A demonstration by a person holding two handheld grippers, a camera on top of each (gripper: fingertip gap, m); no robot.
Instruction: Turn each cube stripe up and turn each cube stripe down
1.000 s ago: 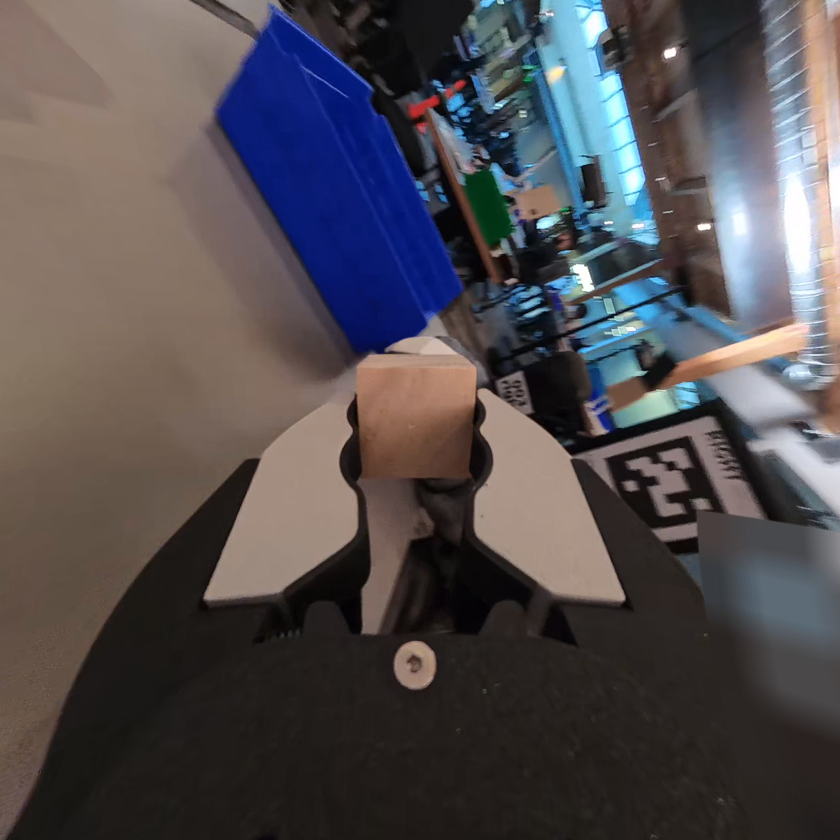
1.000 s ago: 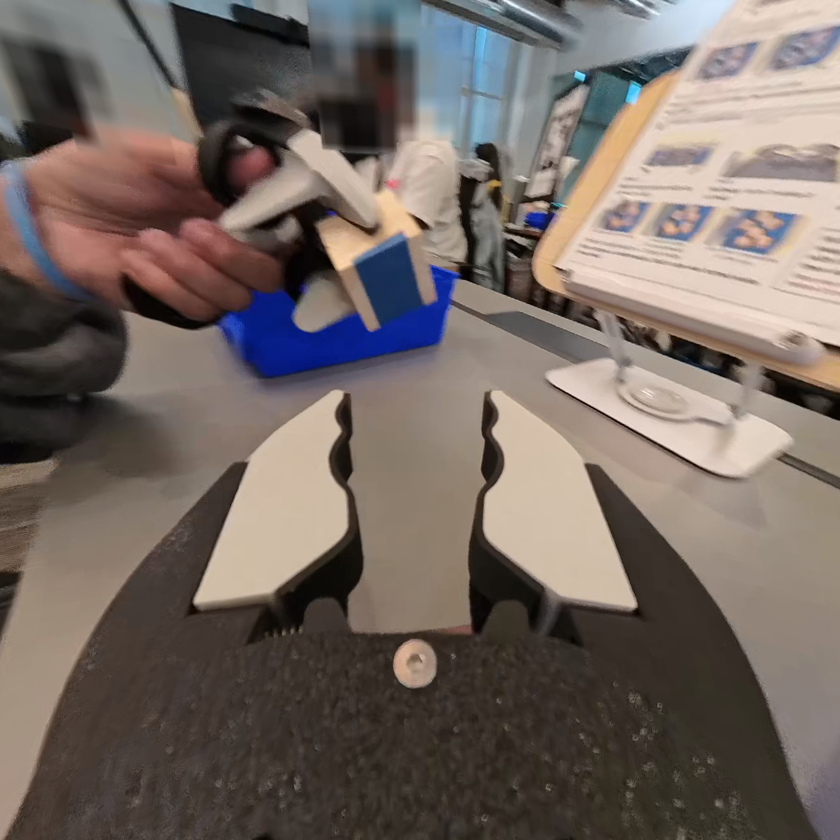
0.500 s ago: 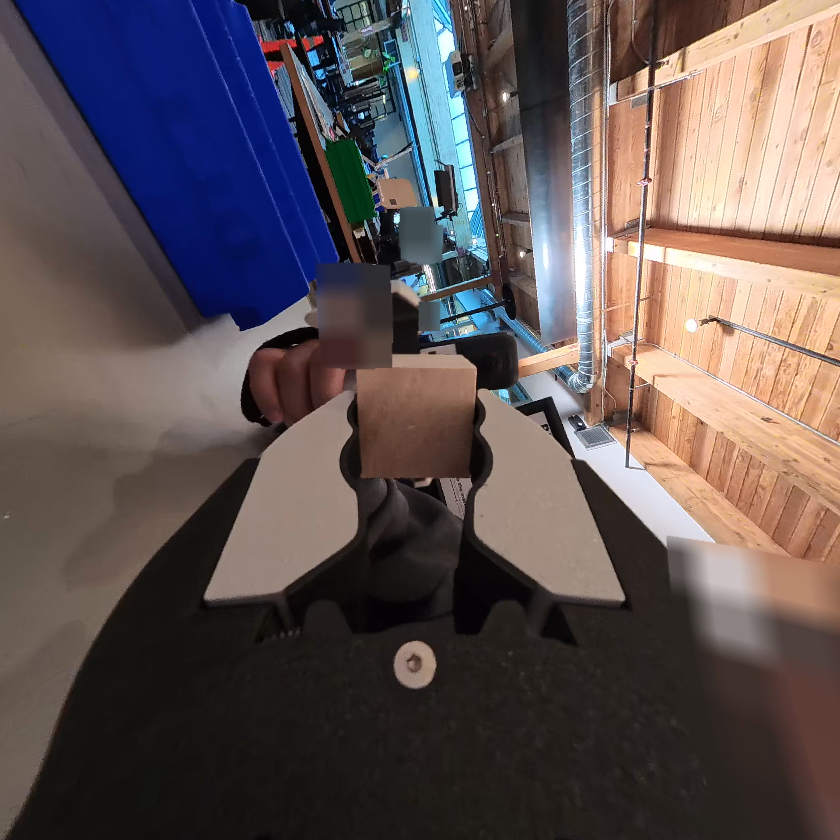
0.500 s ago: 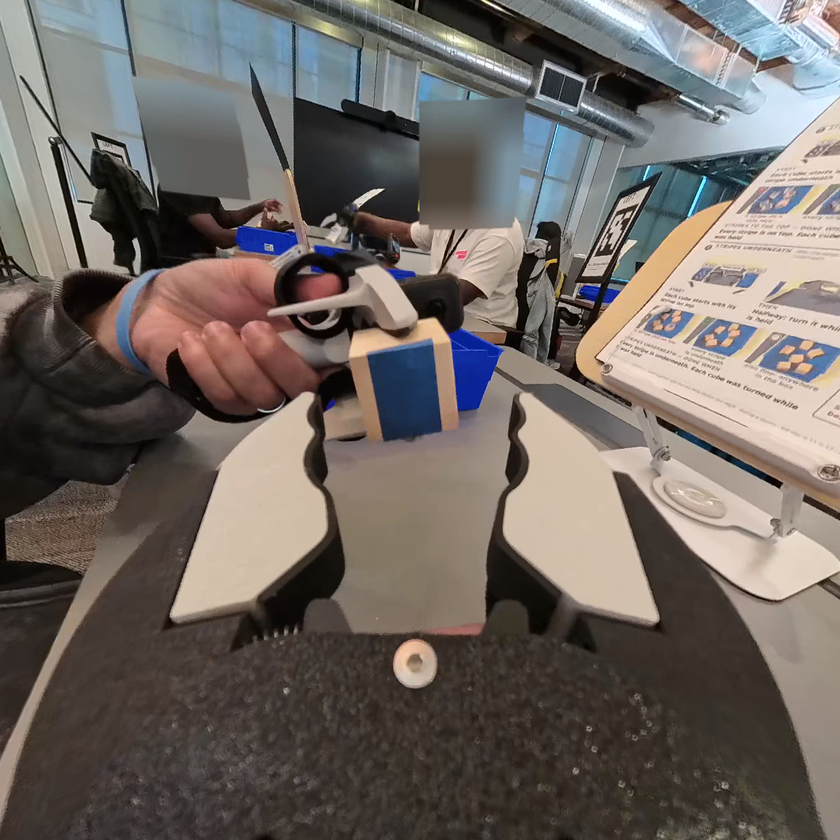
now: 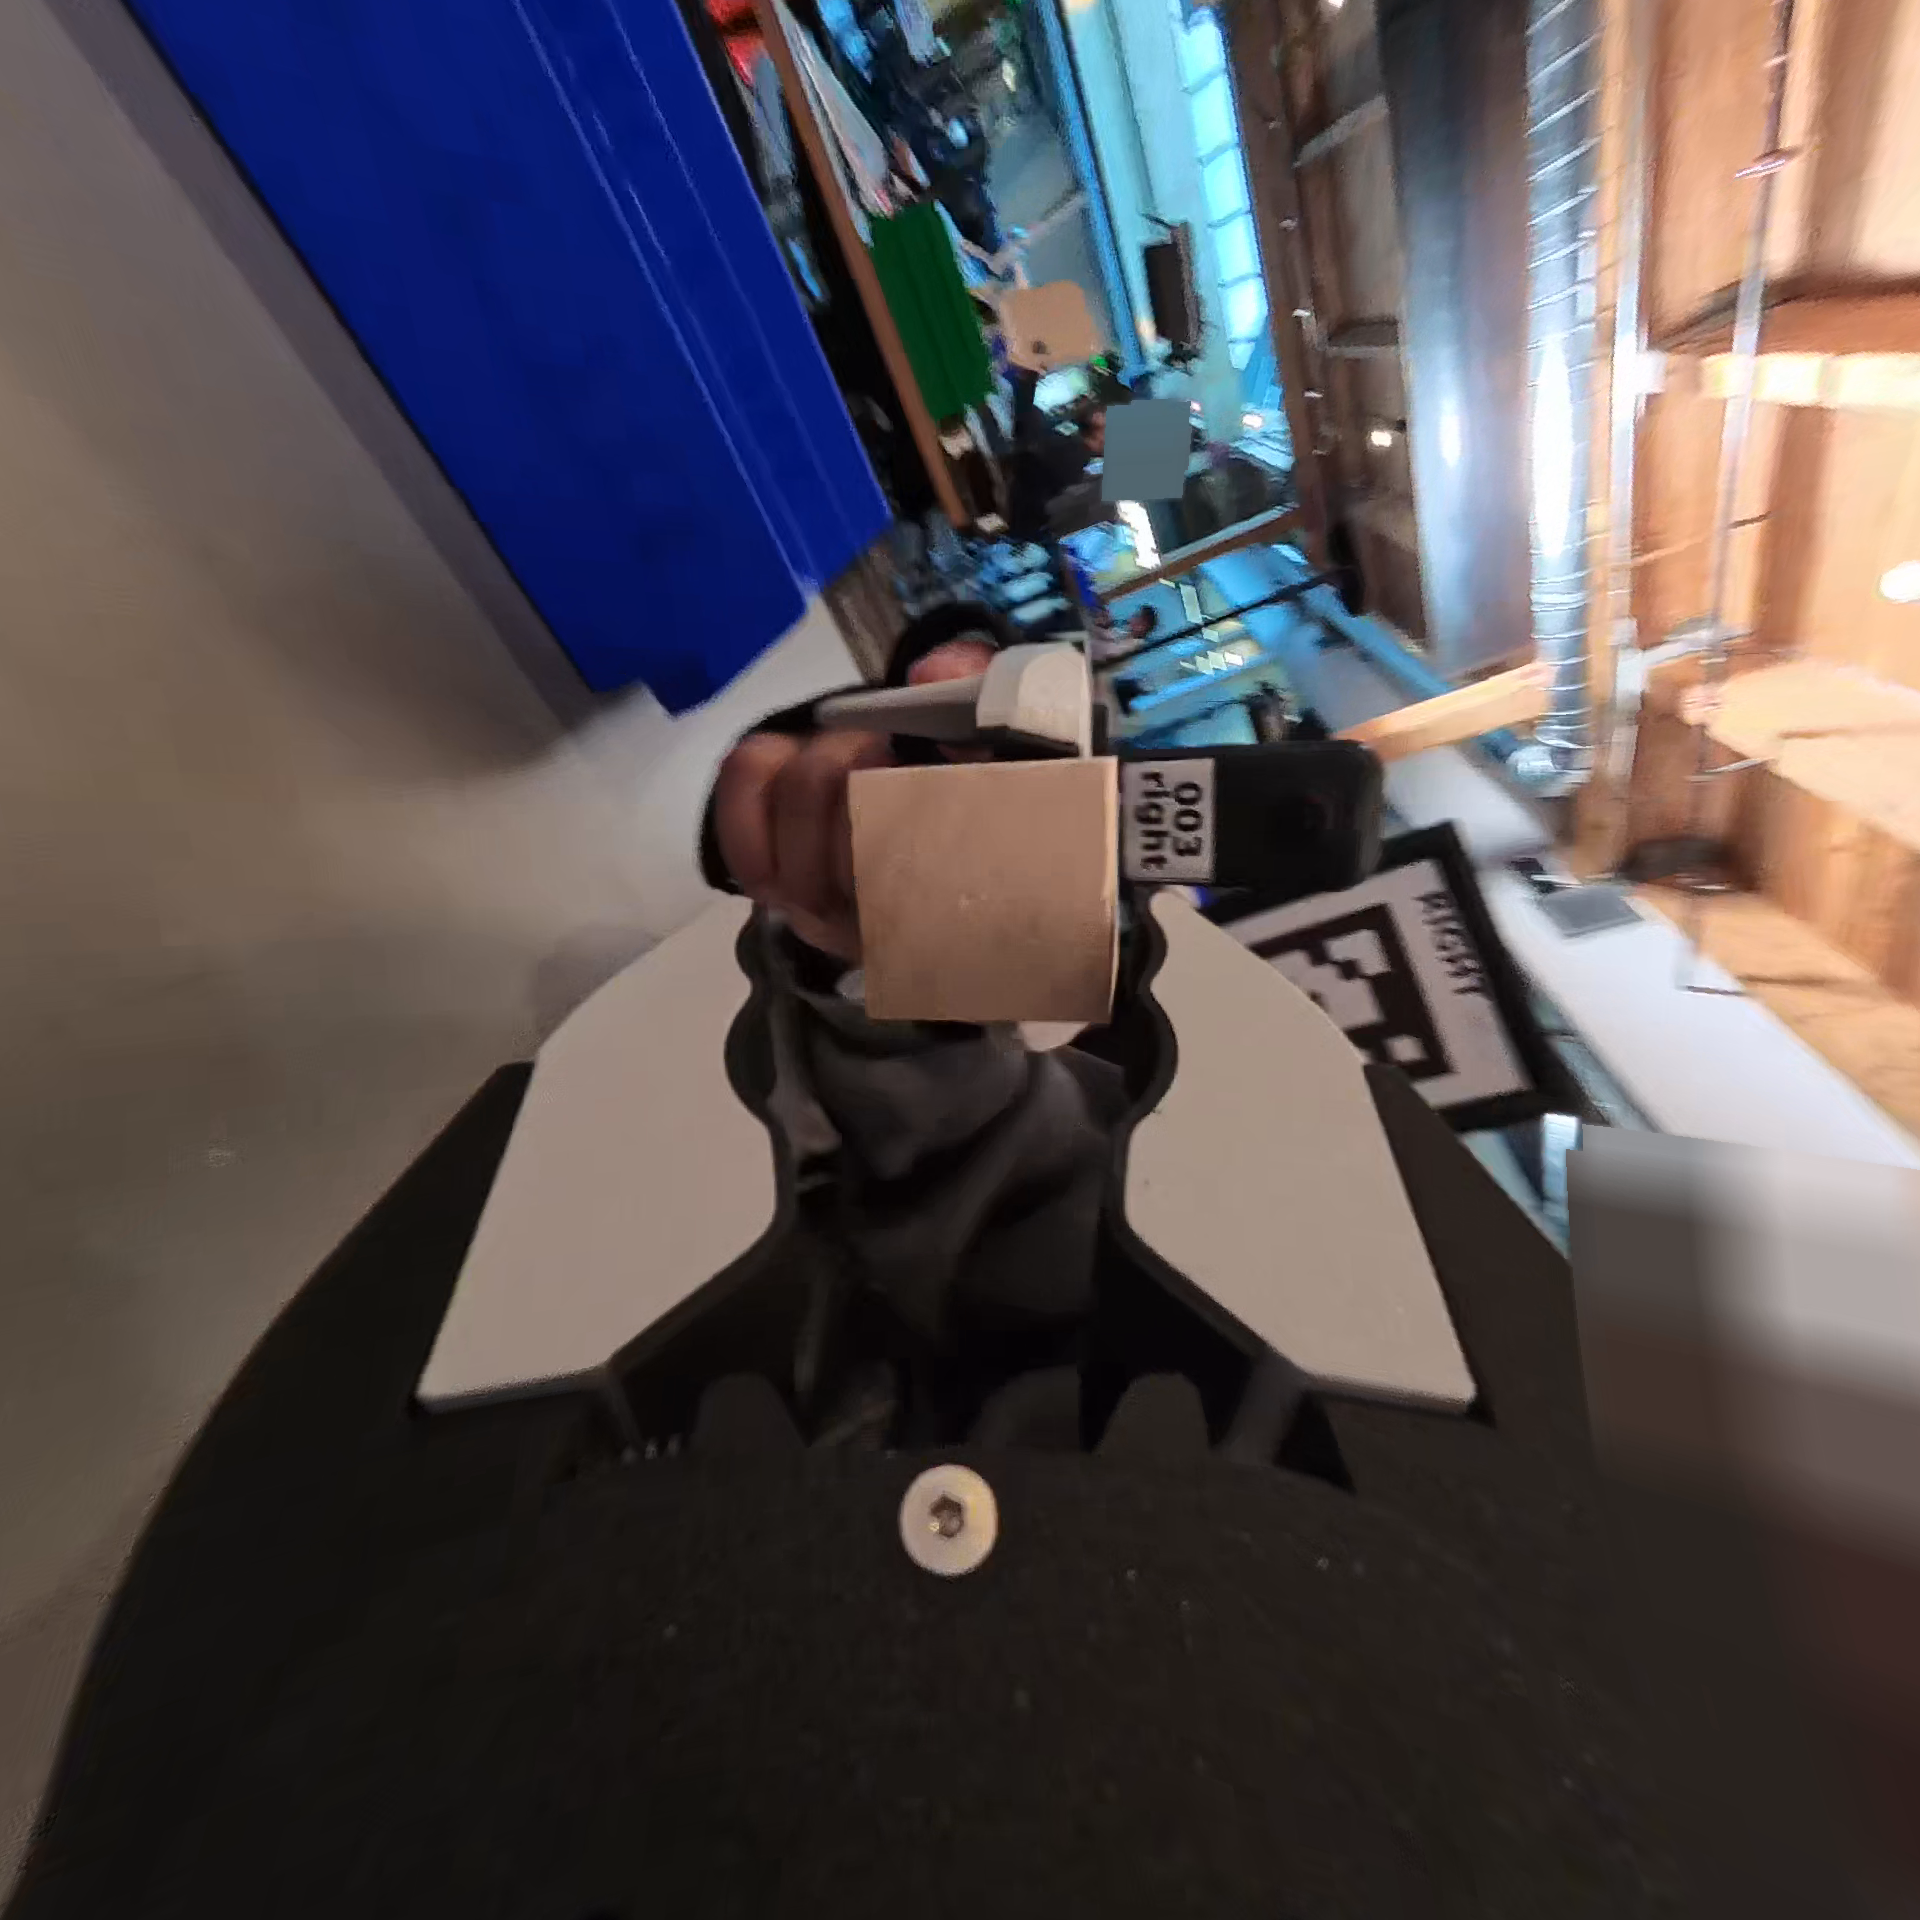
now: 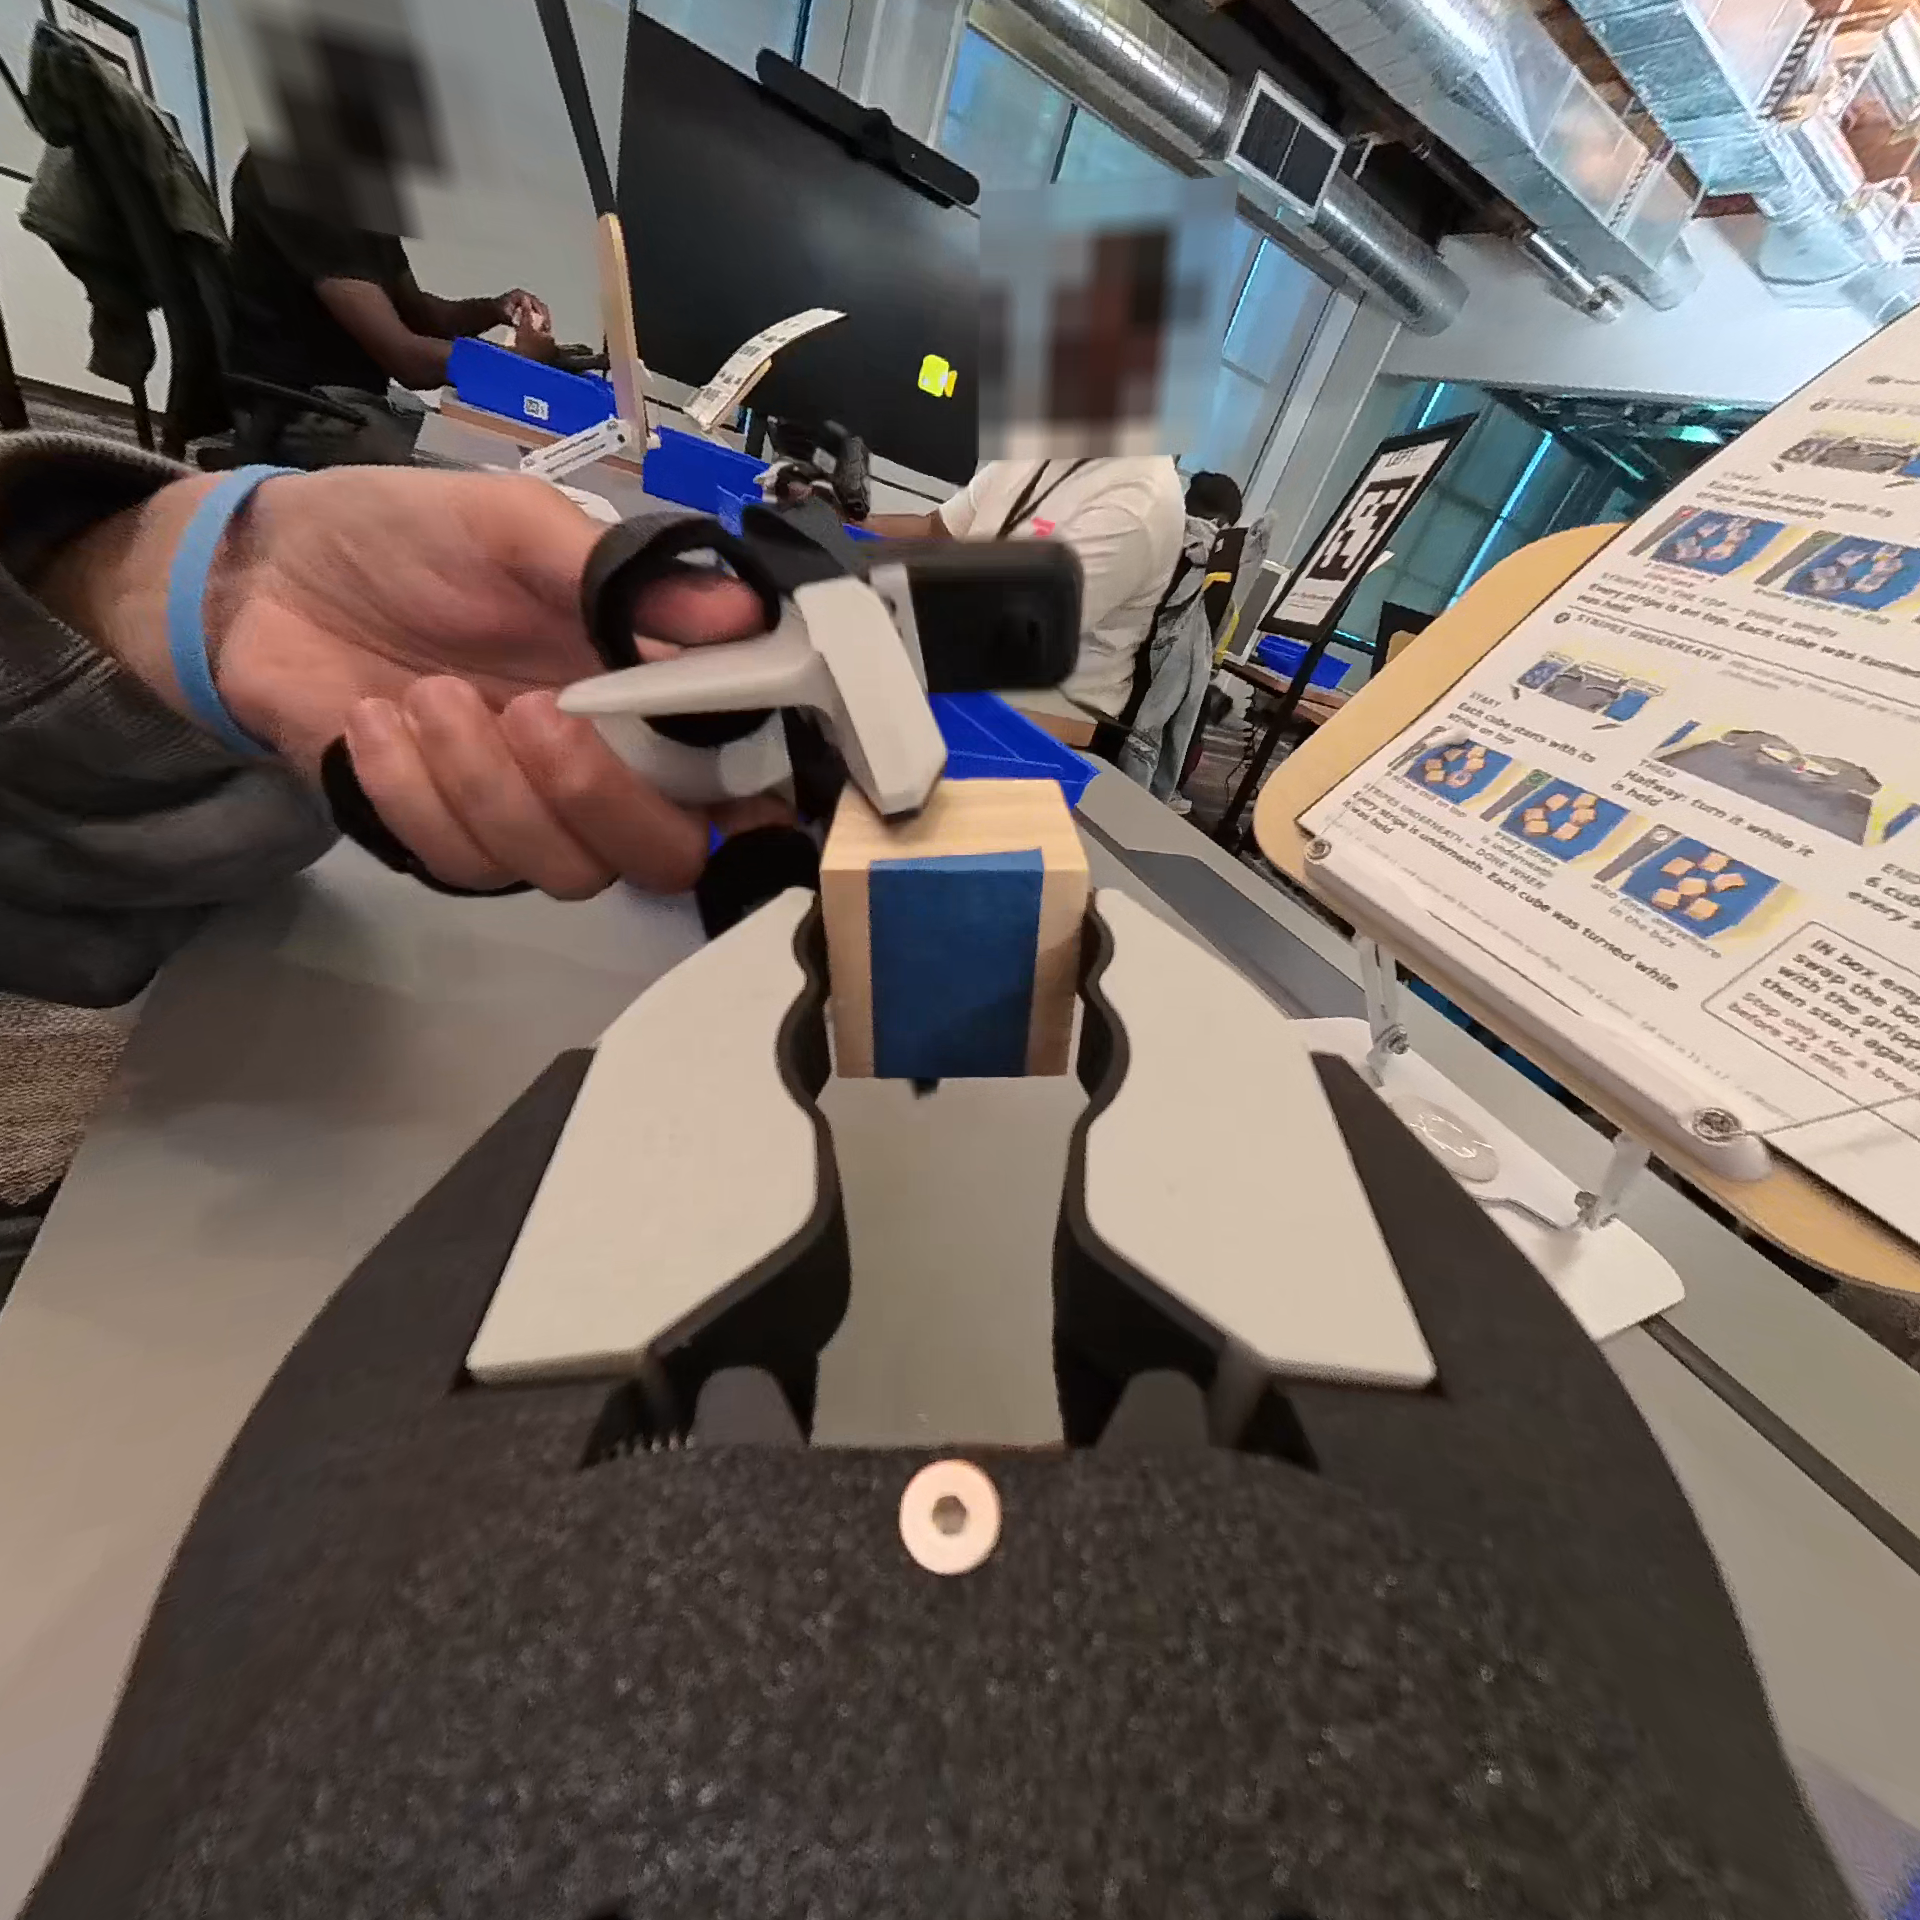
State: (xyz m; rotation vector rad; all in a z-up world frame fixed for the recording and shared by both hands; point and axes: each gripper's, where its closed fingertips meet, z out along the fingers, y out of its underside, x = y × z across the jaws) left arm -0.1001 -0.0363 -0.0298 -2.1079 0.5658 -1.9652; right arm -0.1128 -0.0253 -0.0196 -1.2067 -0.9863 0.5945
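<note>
Right gripper (image 6: 948, 940): closed part way, its pads pressed flat on the two side faces of the cube (image 6: 956, 883); it looks to be carrying it.
Left gripper (image 5: 951, 925): its jaws stand wider than the cube, with a gap showing along one face, so I judge it let go. In the right wrist view one of its fingers (image 6: 883, 727) sits at the cube's top edge; the lower one is hidden.
Cube position: in the air above the counter (image 6: 364, 1039), between the two grippers, which meet nose to nose.
Stripe (image 6: 954, 977): on the face turned toward the right gripper's camera, running up and down between its pads. The left wrist view shows only a plain wooden face.
Key relation: the two grips cross, left on top and bottom, right on the sides, so the stripe lies sideways, neither up nor down.
Nearer hand: the right gripper has the cube; a quarter roll of that wrist should decide the stripe's direction.
Left hand (image 6: 416, 665): close by, needs to clear first.
Beyond: blue bin (image 5: 520, 312) on the counter behind the cube.
</note>
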